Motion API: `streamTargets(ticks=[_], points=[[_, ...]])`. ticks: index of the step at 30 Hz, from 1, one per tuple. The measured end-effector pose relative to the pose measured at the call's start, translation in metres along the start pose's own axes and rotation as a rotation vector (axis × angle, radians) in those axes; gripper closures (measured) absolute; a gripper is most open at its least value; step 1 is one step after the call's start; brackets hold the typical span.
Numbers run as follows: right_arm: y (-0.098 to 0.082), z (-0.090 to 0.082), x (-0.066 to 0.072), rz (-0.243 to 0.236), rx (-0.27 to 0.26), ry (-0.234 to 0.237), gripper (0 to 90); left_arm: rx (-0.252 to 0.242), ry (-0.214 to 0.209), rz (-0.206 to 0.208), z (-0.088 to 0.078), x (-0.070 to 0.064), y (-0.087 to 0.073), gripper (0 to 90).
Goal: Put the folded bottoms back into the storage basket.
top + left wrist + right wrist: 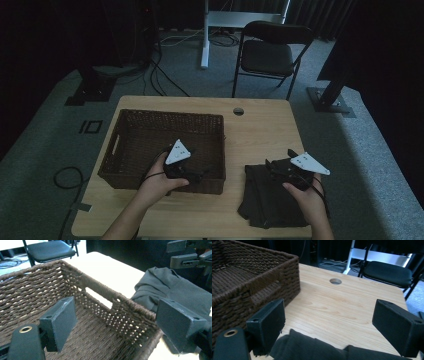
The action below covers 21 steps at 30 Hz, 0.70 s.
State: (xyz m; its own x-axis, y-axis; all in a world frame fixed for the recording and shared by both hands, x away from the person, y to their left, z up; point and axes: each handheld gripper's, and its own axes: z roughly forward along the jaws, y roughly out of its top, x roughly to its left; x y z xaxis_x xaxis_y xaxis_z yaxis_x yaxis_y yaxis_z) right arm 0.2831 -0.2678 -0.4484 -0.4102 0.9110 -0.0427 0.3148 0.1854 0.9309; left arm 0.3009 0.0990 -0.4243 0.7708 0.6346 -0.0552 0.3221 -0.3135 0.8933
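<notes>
From high view we see left gripper (192, 175) over near right corner of wicker basket (150, 131), right gripper (272, 167) above dark folded cloth (265, 200) lying on table (260, 130) right of basket. Left gripper view gives us its jaws spread, nothing between. Right gripper view: jaws wide apart, cloth (312, 348) beneath, ungripped.

No readable text, label, brand or number anywhere.
</notes>
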Motion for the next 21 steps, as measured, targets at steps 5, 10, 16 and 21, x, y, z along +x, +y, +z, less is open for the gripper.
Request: streamTargets(ticks=[5, 10, 16, 21], points=[[-0.005, -0.004, -0.008, -0.008, 0.011, -0.017, 10.8, -0.01, -0.023, 0.021, 0.01, -0.012, 0.005, 17.6], [-0.013, -0.009, -0.017, -0.013, 0.026, -0.028, 10.8, -0.011, -0.06, 0.041, 0.024, -0.027, 0.008, 17.5], [-0.024, -0.011, -0.027, -0.022, 0.048, -0.036, 10.8, -0.007, -0.1, 0.052, 0.038, -0.043, 0.011, 17.5], [-0.034, -0.017, -0.044, -0.003, 0.051, -0.065, 11.0, -0.005, -0.136, 0.063, 0.055, -0.062, 0.012, 17.5]])
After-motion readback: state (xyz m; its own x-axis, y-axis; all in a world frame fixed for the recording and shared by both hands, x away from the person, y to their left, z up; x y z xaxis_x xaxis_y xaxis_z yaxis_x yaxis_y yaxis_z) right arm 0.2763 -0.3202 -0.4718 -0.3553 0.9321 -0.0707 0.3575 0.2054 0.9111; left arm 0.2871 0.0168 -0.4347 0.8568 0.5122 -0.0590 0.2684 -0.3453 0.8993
